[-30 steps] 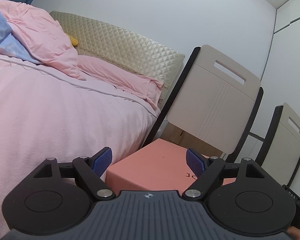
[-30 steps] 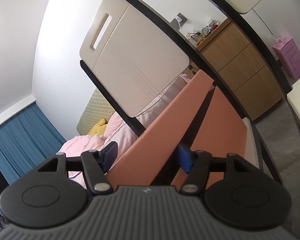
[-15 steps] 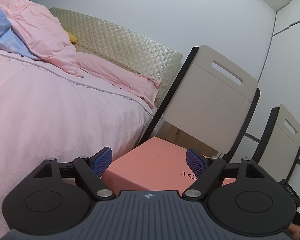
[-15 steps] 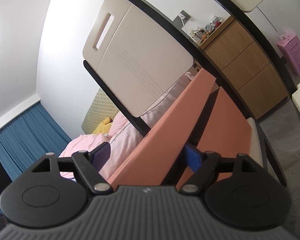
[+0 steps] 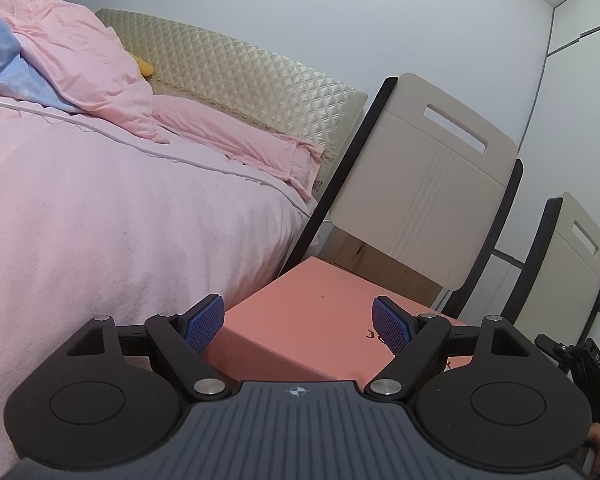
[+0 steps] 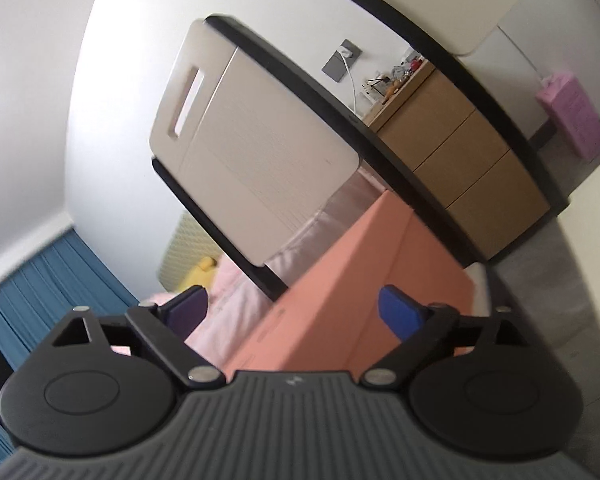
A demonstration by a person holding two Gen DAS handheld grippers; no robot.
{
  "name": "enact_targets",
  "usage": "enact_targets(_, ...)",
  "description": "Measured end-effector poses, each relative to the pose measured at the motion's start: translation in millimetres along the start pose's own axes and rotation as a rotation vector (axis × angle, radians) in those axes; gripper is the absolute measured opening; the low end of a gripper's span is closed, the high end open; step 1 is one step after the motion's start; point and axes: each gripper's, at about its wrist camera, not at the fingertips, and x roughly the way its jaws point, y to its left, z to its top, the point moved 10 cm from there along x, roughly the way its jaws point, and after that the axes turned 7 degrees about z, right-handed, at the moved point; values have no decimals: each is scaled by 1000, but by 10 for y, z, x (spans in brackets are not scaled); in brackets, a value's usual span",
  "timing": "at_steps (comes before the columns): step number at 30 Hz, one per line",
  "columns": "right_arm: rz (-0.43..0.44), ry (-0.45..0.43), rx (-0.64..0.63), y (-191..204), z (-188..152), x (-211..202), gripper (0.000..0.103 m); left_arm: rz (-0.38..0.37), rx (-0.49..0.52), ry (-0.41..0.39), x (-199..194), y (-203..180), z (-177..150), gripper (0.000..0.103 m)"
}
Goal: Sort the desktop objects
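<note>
A salmon-pink box lies just ahead of my left gripper, whose blue pads stand wide apart above its near edge without touching it. In the right wrist view the same box shows closed, its lid down on the base. My right gripper is open, its pads wide apart on either side of the box's near edge. The right wrist view is tilted and slightly blurred.
A bed with pink bedding and a quilted headboard fills the left. Two beige chairs with black frames stand behind the box. A wooden drawer cabinet and a pink carton are at the right.
My right gripper has opened and let go of the box lid, which has dropped shut on the base. The left view has shifted slightly; its gripper stays open.
</note>
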Motion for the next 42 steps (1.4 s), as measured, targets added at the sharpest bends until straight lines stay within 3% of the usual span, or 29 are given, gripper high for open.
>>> enact_targets(4, -66, -66, -98, 223, -15, -187, 94, -2, 12, 16, -53, -11, -36, 84)
enact_targets(9, -176, -68, -219, 411, -259, -427, 94, -6, 46, 36, -88, -63, -86, 89)
enact_targets(15, -222, -62, -376, 729, -650, -704, 93, 6, 85, 39, -111, -118, -131, 93)
enact_targets(21, -261, -50, -418, 865, -1030, -895, 91, 15, 121, 26, -134, -179, -161, 96)
enact_targets(24, -282, -35, -423, 881, -1204, -951, 80, 17, 125, 28, -135, -190, -176, 99)
enact_targets(34, -314, 44, -412, 838, -1450, -933, 60, 26, 127, 24, -124, -181, -162, 101)
enact_targets(36, -319, 79, -410, 816, -1517, -906, 46, 27, 128, 23, -123, -179, -159, 101)
enact_targets(39, -328, 126, -426, 808, -1621, -848, 33, 30, 123, 20, -132, -168, -153, 102)
enact_targets(42, -339, 160, -453, 816, -1711, -783, 32, 31, 117, 17, -134, -160, -146, 102)
